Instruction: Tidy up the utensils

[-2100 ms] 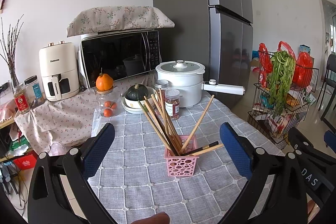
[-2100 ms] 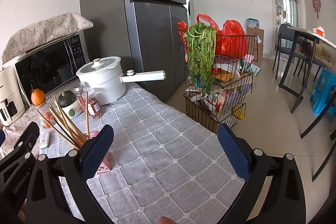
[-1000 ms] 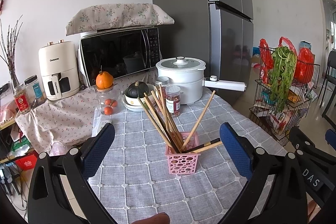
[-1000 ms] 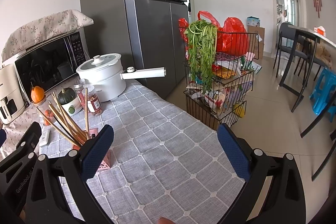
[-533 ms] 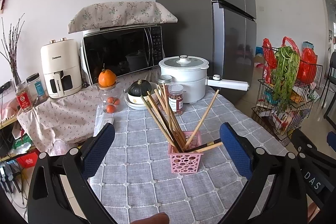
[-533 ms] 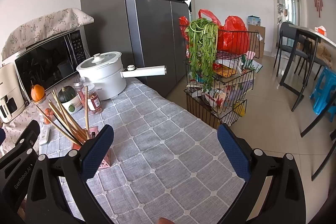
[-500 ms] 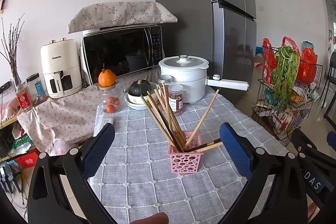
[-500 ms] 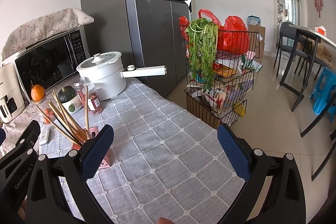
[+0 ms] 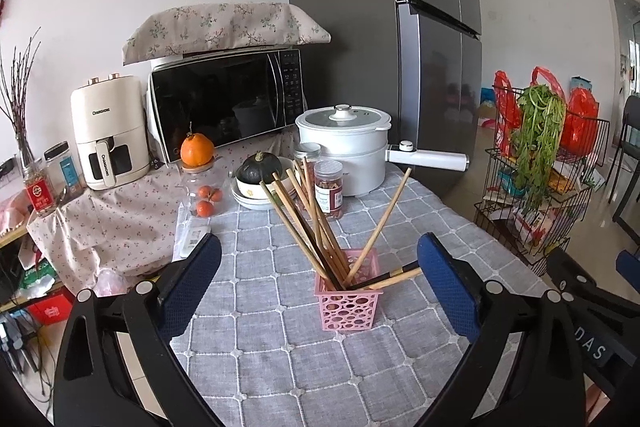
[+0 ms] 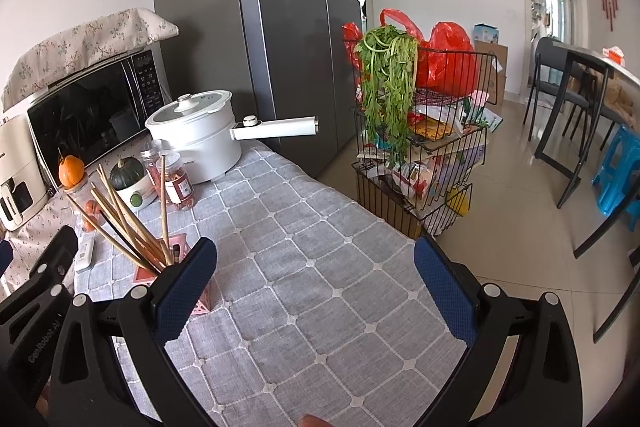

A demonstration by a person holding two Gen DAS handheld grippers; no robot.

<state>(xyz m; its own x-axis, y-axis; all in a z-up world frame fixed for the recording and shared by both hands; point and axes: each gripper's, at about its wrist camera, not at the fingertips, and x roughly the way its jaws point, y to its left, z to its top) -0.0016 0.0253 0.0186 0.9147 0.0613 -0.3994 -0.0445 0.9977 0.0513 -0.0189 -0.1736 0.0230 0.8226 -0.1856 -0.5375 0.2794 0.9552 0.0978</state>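
Observation:
A pink perforated holder (image 9: 347,297) stands on the grey checked tablecloth (image 9: 256,311). Several wooden chopsticks (image 9: 310,223) lean out of it. One pair (image 9: 394,277) lies low over its right rim. My left gripper (image 9: 318,281) is open and empty, held back from the holder, which sits between its blue pads (image 9: 188,287). In the right wrist view the holder (image 10: 182,247) with its chopsticks (image 10: 124,223) is at the left, partly behind the left pad (image 10: 184,291). My right gripper (image 10: 316,287) is open and empty above bare cloth (image 10: 320,267).
A white pot (image 9: 344,155) with a long handle, spice jars (image 9: 328,193), a squash in a bowl (image 9: 258,173) and a jar with an orange (image 9: 198,151) stand behind the holder. A microwave (image 9: 224,103), an air fryer (image 9: 106,137), a fridge (image 9: 380,39) and a wire rack (image 10: 420,131) lie beyond the table.
Both views have shifted only slightly. The holder and chopsticks have not moved, and both grippers stay open and empty.

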